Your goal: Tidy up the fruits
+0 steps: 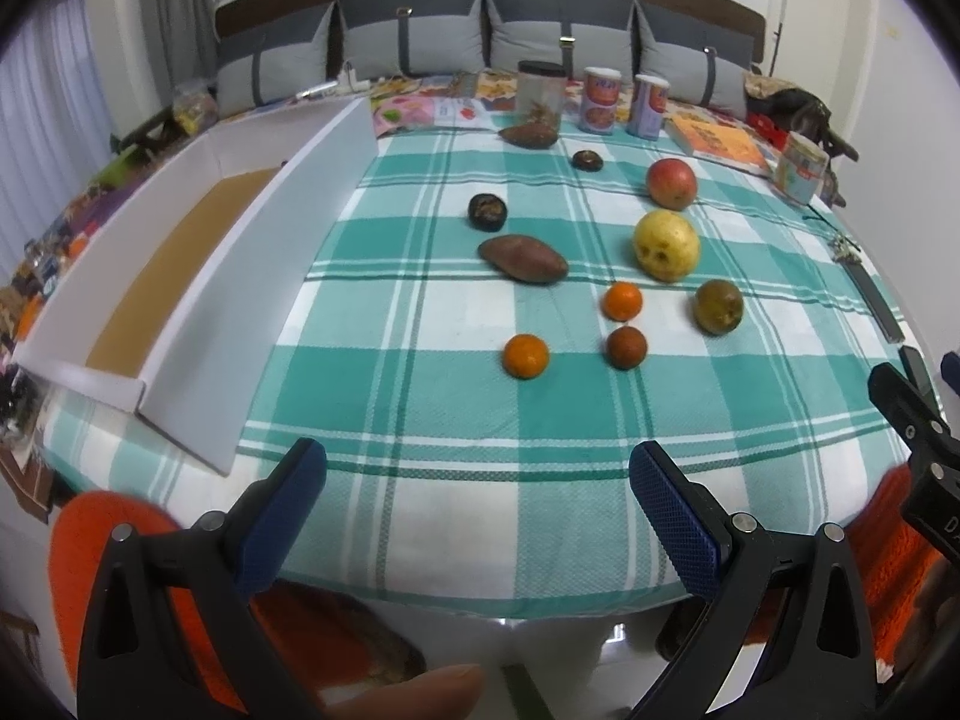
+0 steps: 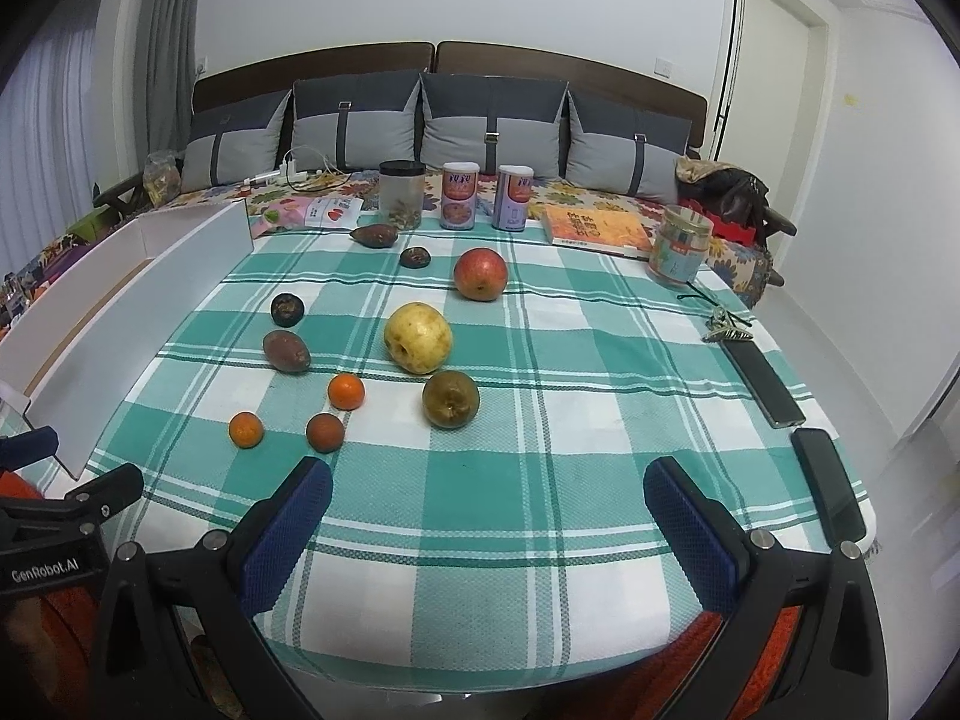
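Ahead, fruits (image 2: 418, 338) lie well beyond both gaping, empty grippers, left gripper (image 1: 477, 501) and right gripper (image 2: 487, 510).

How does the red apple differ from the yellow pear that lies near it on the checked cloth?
The red apple is red with a smooth, even skin; the yellow pear is pale yellow with dark blemishes. The apple lies farther back, near the cans; the pear lies nearer the middle, and looks a little bigger. Both rest loose on the checked cloth, untouched, outside the white box.
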Demonstrator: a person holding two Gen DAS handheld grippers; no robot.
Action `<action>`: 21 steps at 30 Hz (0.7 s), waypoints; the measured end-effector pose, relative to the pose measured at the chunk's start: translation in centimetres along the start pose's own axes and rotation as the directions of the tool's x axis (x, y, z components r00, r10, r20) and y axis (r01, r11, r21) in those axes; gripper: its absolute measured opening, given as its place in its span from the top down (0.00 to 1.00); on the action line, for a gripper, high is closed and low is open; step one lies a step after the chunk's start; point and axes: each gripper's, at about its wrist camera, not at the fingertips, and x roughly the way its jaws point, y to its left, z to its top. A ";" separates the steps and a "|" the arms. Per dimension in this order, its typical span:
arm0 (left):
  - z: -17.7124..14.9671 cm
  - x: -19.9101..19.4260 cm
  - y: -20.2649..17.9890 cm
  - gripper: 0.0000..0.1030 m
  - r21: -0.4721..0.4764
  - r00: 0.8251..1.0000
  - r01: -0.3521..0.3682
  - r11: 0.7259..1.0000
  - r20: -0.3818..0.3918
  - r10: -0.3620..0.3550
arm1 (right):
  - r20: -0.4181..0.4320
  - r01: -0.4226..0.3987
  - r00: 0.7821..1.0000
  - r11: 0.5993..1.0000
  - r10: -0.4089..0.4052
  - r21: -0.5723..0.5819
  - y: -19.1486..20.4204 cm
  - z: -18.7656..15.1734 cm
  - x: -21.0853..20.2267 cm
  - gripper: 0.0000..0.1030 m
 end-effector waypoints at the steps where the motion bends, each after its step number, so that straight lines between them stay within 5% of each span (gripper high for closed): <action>1: 0.0 0.4 0.2 0.01 -0.004 1.000 0.001 1.000 -0.010 -0.001 | -0.001 -0.017 1.000 1.000 0.018 0.008 -0.1 0.0 0.4 0.00; 7: -0.3 4.1 0.8 0.01 -0.002 0.996 0.001 1.000 -0.090 -0.001 | -0.032 -0.060 0.998 0.998 0.060 0.026 -0.6 -0.4 3.2 0.00; 14: 0.0 10.6 -0.6 0.01 0.045 0.984 -0.010 0.999 -0.178 0.018 | -0.236 -0.105 0.966 0.994 0.111 0.038 -1.0 -2.0 11.2 0.00; 21: -1.1 12.2 -1.3 0.01 0.088 0.984 -0.045 0.995 -0.168 0.059 | -0.227 -0.124 0.966 0.992 0.121 0.001 -1.0 -3.4 13.8 0.00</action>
